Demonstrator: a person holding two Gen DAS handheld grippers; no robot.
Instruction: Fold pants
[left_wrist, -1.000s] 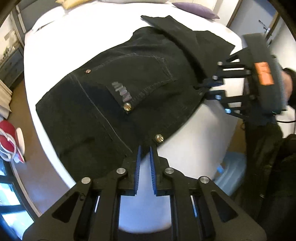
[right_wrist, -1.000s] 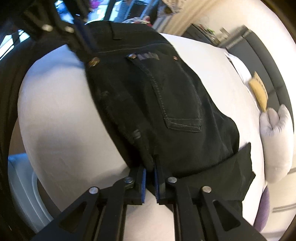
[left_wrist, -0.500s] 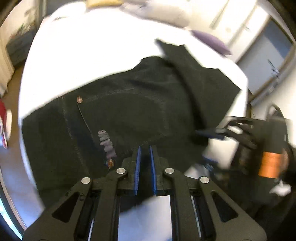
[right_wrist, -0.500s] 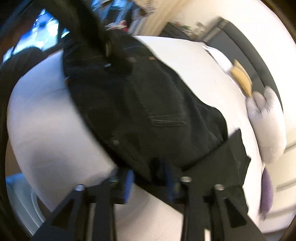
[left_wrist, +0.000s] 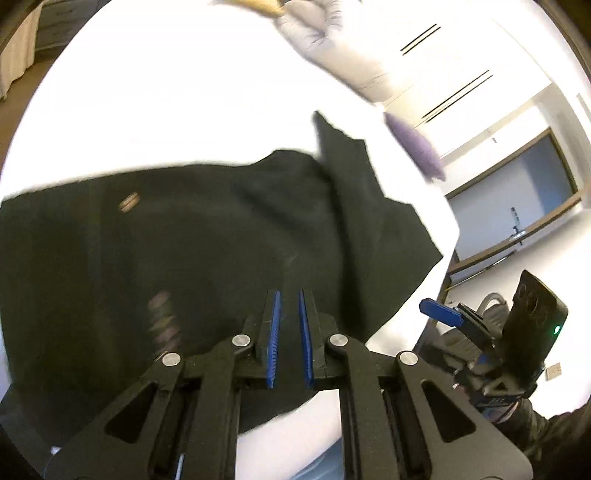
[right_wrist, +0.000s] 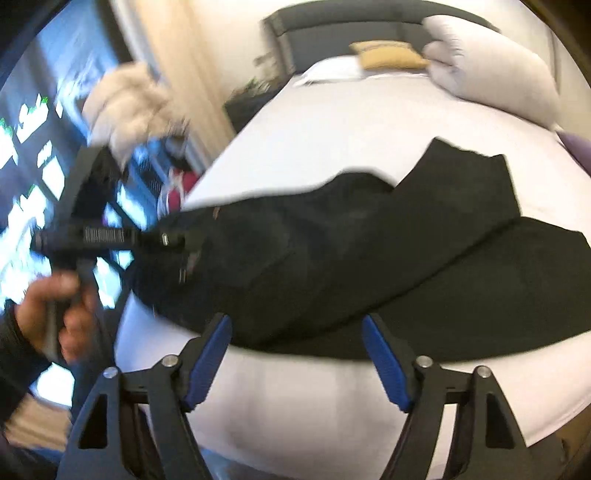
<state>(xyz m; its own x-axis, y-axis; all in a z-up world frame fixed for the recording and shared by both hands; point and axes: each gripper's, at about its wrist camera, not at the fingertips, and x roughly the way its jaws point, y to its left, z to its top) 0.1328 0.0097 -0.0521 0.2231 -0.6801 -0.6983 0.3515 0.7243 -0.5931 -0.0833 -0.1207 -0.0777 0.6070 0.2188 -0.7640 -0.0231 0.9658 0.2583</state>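
Note:
The black pants (left_wrist: 207, 251) lie partly folded on a white bed (left_wrist: 166, 110), also in the right wrist view (right_wrist: 369, 258). My left gripper (left_wrist: 289, 295) is shut on the pants' waist edge and holds it over the cloth; it shows at the left of the right wrist view (right_wrist: 166, 240). My right gripper (right_wrist: 297, 325) is open and empty, just off the near edge of the pants; it shows at the right of the left wrist view (left_wrist: 439, 310).
A grey-white pillow (right_wrist: 491, 70), a tan cushion (right_wrist: 388, 57) and a purple cushion (left_wrist: 413, 147) lie at the bed's head. A dark headboard (right_wrist: 332, 26) stands behind. The bed's near edge (right_wrist: 332, 406) is just ahead of my right gripper.
My right gripper has let go of the pants and opened wide, pulling back. My left gripper has carried the waist edge over the pants, still shut.

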